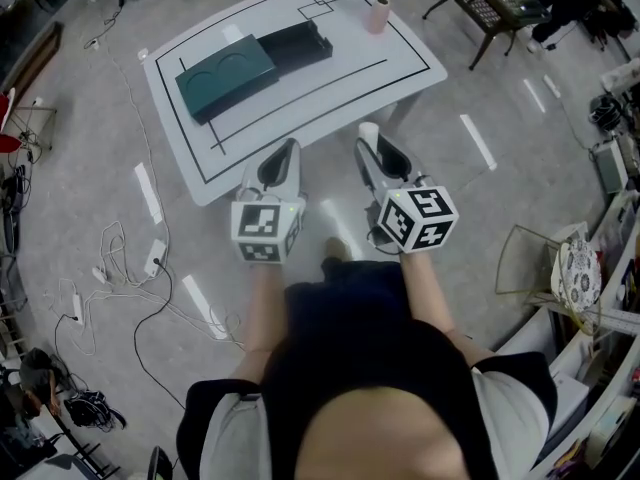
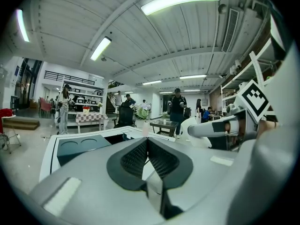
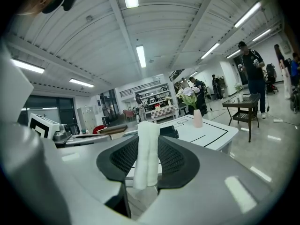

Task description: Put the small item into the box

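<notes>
A dark teal box lid (image 1: 225, 73) with two round recesses lies on the white table (image 1: 330, 98), and the black open box (image 1: 295, 46) sits against it. Both grippers hover over the floor just short of the table's near edge. My right gripper (image 1: 371, 134) is shut on a small white rolled item (image 3: 146, 153), which stands upright between the pads. My left gripper (image 1: 289, 148) is beside it, its jaws meeting at the tips with nothing between them (image 2: 146, 141). The teal lid (image 2: 77, 146) shows ahead in the left gripper view, and the right gripper's body (image 2: 211, 128) to its right.
A pink vase (image 1: 378, 14) with flowers stands at the table's far right corner. A black side table (image 1: 495, 3) is beyond it. Cables and a power strip (image 1: 153, 258) lie on the floor at left. A wire chair (image 1: 535, 258) stands at right. People stand far off.
</notes>
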A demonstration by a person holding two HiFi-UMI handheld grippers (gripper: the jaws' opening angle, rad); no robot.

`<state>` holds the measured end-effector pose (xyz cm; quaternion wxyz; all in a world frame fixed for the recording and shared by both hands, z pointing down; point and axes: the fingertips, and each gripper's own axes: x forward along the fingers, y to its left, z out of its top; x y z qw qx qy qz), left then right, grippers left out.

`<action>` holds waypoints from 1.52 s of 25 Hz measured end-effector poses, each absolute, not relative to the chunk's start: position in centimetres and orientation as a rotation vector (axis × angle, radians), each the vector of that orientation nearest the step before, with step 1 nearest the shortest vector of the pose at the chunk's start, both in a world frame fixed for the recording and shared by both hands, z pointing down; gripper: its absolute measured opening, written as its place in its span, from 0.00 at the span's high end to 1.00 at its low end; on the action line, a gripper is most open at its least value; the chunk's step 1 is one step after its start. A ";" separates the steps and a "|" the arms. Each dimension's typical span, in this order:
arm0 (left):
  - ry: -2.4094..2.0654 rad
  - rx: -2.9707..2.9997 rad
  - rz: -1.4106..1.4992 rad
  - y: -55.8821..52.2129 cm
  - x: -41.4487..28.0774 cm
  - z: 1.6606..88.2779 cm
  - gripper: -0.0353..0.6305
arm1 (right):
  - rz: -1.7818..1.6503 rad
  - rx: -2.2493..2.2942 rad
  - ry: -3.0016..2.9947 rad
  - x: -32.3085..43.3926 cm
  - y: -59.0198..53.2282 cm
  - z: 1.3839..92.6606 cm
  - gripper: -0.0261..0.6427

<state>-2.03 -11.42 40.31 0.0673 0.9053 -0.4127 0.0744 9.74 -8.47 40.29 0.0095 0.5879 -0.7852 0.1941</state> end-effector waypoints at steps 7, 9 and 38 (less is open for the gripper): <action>-1.252 2.726 0.187 -12.8 -1.1 40.2 0.93 | 0.584 1.832 -2.461 10.8 -9.9 40.2 0.77; -1.244 2.717 0.165 -13.2 -1.0 40.3 0.93 | 0.588 1.833 -2.459 11.1 -10.2 40.4 0.77; -1.267 2.679 0.190 -14.1 -0.2 41.1 0.93 | 0.650 1.840 -2.462 12.4 -10.6 41.5 0.77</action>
